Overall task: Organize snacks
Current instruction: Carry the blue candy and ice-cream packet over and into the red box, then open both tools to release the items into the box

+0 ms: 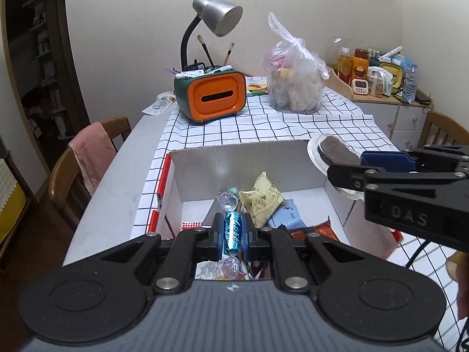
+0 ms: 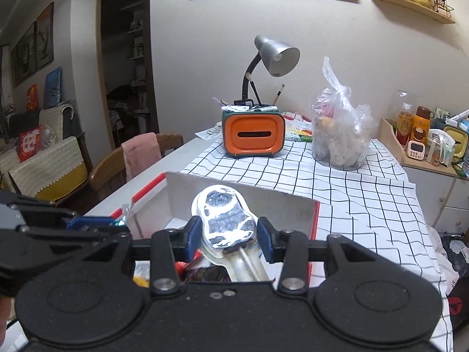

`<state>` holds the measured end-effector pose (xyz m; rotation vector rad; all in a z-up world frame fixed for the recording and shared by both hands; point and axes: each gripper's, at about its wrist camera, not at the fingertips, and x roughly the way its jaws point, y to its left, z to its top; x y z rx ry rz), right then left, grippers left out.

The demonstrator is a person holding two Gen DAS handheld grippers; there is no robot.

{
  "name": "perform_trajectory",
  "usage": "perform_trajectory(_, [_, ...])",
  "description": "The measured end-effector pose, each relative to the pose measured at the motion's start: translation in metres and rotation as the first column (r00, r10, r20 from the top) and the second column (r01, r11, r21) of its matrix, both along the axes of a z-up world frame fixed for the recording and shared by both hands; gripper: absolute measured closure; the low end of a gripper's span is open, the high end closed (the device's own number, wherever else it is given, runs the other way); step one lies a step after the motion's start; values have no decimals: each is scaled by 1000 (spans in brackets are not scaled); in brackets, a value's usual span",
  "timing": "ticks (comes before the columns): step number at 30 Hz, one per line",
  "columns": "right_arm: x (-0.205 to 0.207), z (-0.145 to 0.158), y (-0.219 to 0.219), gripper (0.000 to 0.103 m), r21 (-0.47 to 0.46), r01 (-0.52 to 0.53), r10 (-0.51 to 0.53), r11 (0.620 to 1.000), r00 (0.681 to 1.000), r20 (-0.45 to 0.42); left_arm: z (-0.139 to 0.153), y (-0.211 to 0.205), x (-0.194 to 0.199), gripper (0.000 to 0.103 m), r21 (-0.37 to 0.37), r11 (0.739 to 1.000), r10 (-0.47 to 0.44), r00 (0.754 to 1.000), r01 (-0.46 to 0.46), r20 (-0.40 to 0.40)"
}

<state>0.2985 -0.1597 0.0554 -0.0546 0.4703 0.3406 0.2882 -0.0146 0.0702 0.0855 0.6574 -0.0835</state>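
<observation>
My left gripper [image 1: 232, 230] is shut on a blue foil-wrapped candy [image 1: 232, 231] and holds it above the open white cardboard box [image 1: 246, 158]. In the box lie a cream patterned packet [image 1: 261, 202], a light blue packet [image 1: 285, 217] and several other wrappers. My right gripper [image 2: 229, 236] is shut on a wrapped dark lollipop-shaped snack [image 2: 225, 220] with a white stick, held over the same box [image 2: 234, 190]. The right gripper with the snack [image 1: 334, 151] also shows at the right in the left wrist view. The left gripper [image 2: 117, 223] shows at the left in the right wrist view.
The box sits on a black-and-white checked cloth [image 1: 263, 123]. Behind it stand an orange and green tissue box [image 1: 217, 95] with pens, a grey desk lamp [image 1: 217, 17] and a clear plastic bag of food [image 1: 296, 82]. A wooden chair with a pink towel [image 1: 93, 152] is at the left; a cluttered cabinet [image 1: 381, 82] is at the right.
</observation>
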Motion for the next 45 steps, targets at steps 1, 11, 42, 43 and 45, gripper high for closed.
perform_trajectory(1, [6,-2,0,63,7,7,-6,1000,1000,-9,-2,1,4,91,0,1000,0,1000,0,1])
perform_trajectory(11, [52,-39,13,63,12,40,-38,999,992,-124,-37,6,39,91,24,1000,12,997,-10,-75])
perform_trajectory(42, [26,-44,3,36,41,49,-40,998,981,-192,-41,10,13,56,-9,1000,14,998,-15,-69])
perform_trajectory(43, [21,-41,0,26,55,44,-33,998,983,-181,-40,10,9,49,-14,1000,16,998,-17,-59])
perform_trajectory(45, [12,-36,-3,23,69,36,-24,997,987,-156,-36,11,2,42,-19,1000,17,999,-18,-36])
